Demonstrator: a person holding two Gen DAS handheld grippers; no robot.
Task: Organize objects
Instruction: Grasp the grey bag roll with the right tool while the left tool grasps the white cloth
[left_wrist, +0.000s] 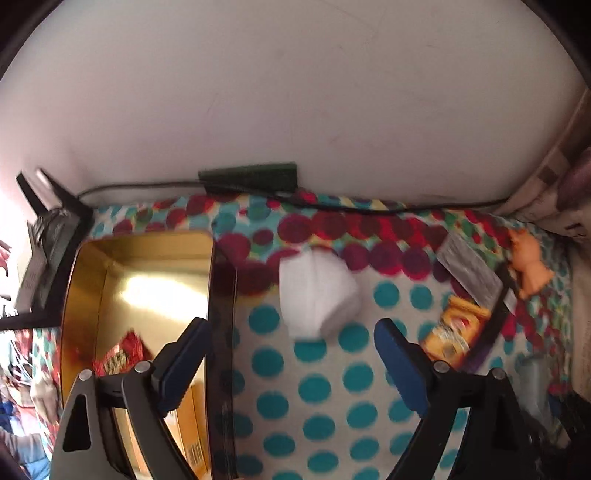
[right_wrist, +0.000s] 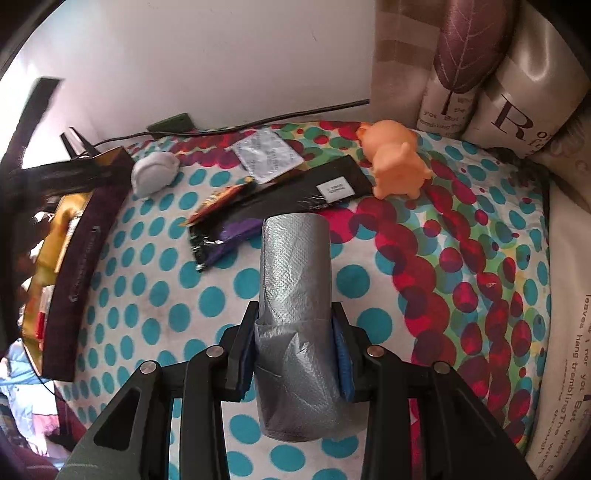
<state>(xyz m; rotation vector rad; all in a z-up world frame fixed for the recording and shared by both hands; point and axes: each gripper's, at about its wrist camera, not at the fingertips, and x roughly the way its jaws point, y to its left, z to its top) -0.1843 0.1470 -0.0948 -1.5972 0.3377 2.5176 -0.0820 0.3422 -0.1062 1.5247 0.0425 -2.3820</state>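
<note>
My right gripper is shut on a grey roll of plastic bags and holds it above the polka-dot cloth. My left gripper is open and empty, just in front of a white bandage roll, which also shows in the right wrist view. A gold-lined tin box stands at the left with a red packet inside; it also shows in the right wrist view. An orange toy pig, a silver blister pack, a black packet and a yellow sachet lie on the cloth.
A white wall runs along the back with a dark cable and a green adapter at its foot. Printed cushions line the right side. A dark stand is behind the box.
</note>
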